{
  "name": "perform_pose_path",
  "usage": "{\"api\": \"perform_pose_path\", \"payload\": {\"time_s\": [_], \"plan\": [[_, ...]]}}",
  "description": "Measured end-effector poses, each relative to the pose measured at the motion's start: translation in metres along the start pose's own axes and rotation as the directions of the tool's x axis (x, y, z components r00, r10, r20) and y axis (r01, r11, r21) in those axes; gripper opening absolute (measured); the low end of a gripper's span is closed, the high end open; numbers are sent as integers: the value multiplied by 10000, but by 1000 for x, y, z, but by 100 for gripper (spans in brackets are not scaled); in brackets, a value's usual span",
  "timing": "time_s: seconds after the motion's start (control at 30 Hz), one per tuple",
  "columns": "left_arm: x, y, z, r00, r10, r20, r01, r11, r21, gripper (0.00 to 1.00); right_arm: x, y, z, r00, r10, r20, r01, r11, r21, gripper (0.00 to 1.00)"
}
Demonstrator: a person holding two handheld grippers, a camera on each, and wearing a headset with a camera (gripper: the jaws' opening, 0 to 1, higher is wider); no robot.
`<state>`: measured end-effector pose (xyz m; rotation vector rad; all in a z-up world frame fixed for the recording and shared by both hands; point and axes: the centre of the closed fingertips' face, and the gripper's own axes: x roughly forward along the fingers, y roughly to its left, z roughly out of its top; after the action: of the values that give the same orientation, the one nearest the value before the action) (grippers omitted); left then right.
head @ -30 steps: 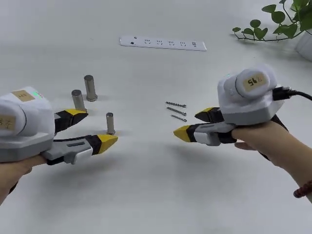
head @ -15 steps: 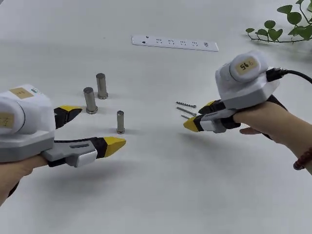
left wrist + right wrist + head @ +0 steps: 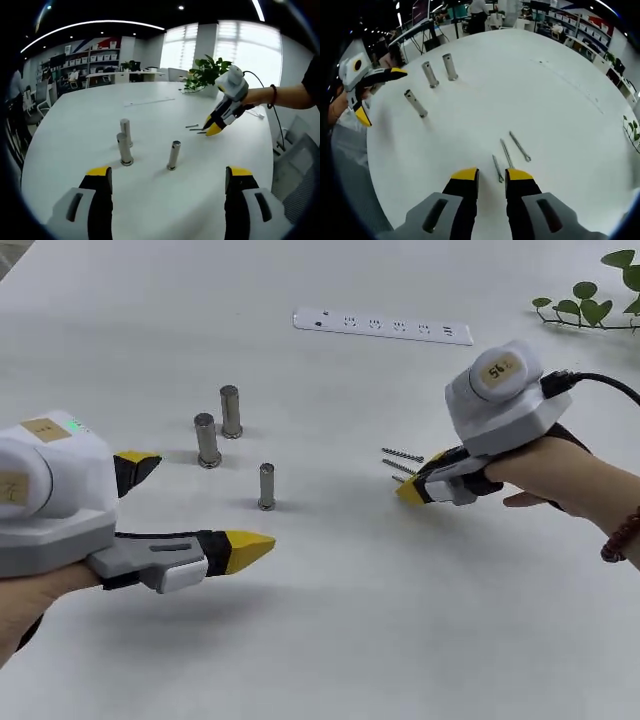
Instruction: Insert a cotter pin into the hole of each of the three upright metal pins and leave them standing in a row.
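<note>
White table (image 3: 320,640): right hand-held gripper (image 3: 419,476) partly covers nearest cotter pin (image 3: 497,169).

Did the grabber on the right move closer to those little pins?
Yes. The right gripper has moved closer to the cotter pins, and its tips are now right beside them.

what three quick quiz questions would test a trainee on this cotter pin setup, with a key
1. Short answer: how many metal pins stand upright on the table?
2. What lies just ahead of the right gripper? A) the metal pins B) the cotter pins C) nothing
3. True or false: a cotter pin is already through a metal pin's hole.
Key: 1 three; 2 B; 3 false.
</note>
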<state>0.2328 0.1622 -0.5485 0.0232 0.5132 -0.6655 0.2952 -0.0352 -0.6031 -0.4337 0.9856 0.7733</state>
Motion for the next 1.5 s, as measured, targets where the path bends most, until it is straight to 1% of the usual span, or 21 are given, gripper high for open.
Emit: {"api": "perform_pose_path", "payload": {"time_s": [0.17,0.3,0.43,0.57,0.6,0.77,0.83,1.0,1.03,1.13,1.23,1.37,1.5], "plan": [[-2,4,1,9998,195,107,-192,9996,-199,92,3,1,-3,9997,47,-219,-48,10000,-71,13],[-5,6,2,9995,269,159,-266,9994,-232,90,4,-1,-5,9994,30,-333,-31,10000,-52,10],[-7,6,3,9994,297,175,-292,9993,-235,90,3,-3,-5,9991,12,-418,-19,9998,-178,6],[-9,7,3,9994,299,173,-294,9992,-283,89,4,-4,-6,9980,-99,-626,47,9966,-818,4],[-9,6,2,9995,260,159,-254,9991,-331,89,5,-6,-6,9975,-158,-695,75,9930,-1175,3],[-10,6,2,9998,187,110,-183,9991,-370,88,5,-5,-6,9967,-59,-806,-59,9894,-1452,1],[-11,6,2,9998,152,113,-148,9992,-380,88,6,-8,-6,9964,-262,-806,129,9870,-1603,0],[-11,5,2,10000,3,7,-3,9997,-241,86,5,-7,-6,9975,-264,-663,156,9872,-1585,0],[-11,4,3,10000,-25,-5,25,9997,-223,86,8,-10,-5,9976,-251,-641,146,9871,-1594,0],[-10,3,5,9999,-100,33,100,9997,-202,85,7,-10,-5,9982,-270,-540,176,9859,-1666,0],[-10,2,6,9999,-148,8,148,9997,-188,84,9,-12,-4,9981,-294,-538,200,9857,-1671,0],[-10,-1,7,9997,-245,-67,244,9996,-117,82,9,-12,-4,9974,-390,-600,266,9805,-1947,0],[-8,-1,9,9995,-325,-35,324,9994,-142,79,8,-10,-5,9981,-388,-485,287,9805,-1942,0]]}}
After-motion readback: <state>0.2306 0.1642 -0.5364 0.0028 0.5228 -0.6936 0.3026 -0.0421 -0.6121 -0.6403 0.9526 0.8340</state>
